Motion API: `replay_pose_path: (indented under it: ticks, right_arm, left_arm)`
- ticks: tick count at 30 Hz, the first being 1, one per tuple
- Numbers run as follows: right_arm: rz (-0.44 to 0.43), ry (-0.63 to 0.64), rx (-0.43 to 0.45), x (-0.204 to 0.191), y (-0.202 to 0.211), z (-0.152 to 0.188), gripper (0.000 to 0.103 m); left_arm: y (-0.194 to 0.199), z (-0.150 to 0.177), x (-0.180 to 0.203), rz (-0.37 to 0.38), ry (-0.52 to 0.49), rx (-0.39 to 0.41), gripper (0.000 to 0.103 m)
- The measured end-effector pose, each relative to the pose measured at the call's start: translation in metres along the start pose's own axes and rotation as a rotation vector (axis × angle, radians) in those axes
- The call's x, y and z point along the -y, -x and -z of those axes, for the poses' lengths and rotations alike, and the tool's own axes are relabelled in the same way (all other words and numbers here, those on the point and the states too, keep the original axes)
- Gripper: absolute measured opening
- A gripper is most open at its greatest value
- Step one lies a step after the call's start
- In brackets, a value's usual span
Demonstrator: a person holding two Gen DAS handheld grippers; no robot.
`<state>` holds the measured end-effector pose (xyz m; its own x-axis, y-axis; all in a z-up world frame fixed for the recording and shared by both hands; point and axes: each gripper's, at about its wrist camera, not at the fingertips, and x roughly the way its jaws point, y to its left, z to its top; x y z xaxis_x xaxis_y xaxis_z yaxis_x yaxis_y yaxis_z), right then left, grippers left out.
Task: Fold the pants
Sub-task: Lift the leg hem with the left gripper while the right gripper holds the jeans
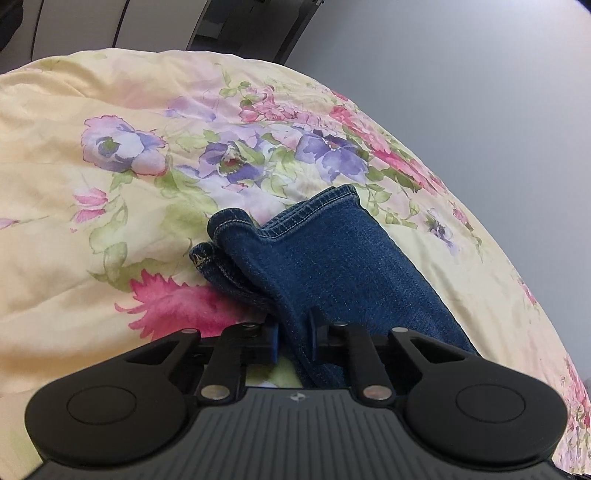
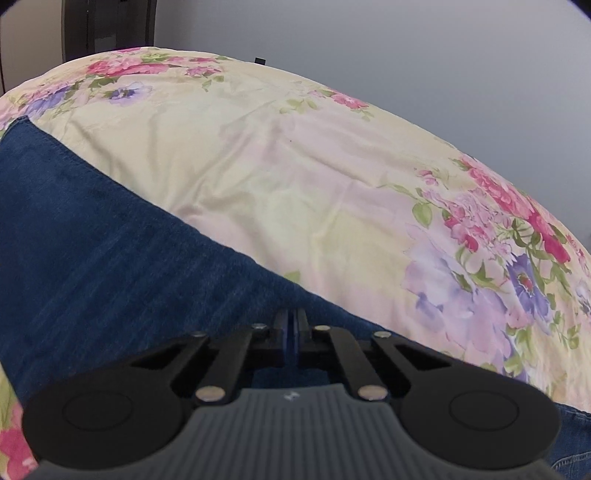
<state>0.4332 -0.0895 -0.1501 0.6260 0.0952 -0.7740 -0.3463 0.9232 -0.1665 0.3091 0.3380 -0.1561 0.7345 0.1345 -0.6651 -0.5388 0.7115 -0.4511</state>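
The pants are dark blue denim and lie on a floral bedspread [image 1: 110,206]. In the left wrist view a pant leg [image 1: 332,266] runs away from me, its stitched hems bunched at the far end. My left gripper [image 1: 294,338] is shut on this leg, with denim pinched between the two pads. In the right wrist view a broad stretch of the pants [image 2: 92,258] fills the lower left. My right gripper [image 2: 293,326] has its fingers pressed together over the denim, near its straight edge. Whether any fabric is caught between them is hidden.
The yellow bedspread [image 2: 295,166] with pink and purple flowers covers the whole bed. A plain grey wall [image 2: 406,55] rises beyond its far edge. Dark furniture [image 1: 251,29] stands behind the bed.
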Motion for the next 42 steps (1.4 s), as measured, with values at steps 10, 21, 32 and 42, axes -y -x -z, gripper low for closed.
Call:
replay_pose_path:
  ticks: [10,21,32,42]
  right_arm:
    - [-0.001,-0.044,-0.035,-0.003,-0.014,-0.004,0.000]
    - [-0.181,-0.062,-0.147,-0.041,0.078,0.073,0.000]
    - [-0.179,-0.186,-0.111,-0.034,0.103,0.096,0.000]
    - [-0.107,-0.262,-0.031,0.048,0.176,0.130,0.000]
  left_arm:
    - [-0.001,-0.002,0.001,0.002,-0.027,-0.006,0.014]
    - [0.027,-0.019,0.032,0.045,-0.110,0.052,0.006]
    - [0.074,-0.038,0.098,0.113,-0.192,0.125,0.005]
    - [0.190,-0.009,0.258,0.247,-0.408,0.266,0.005]
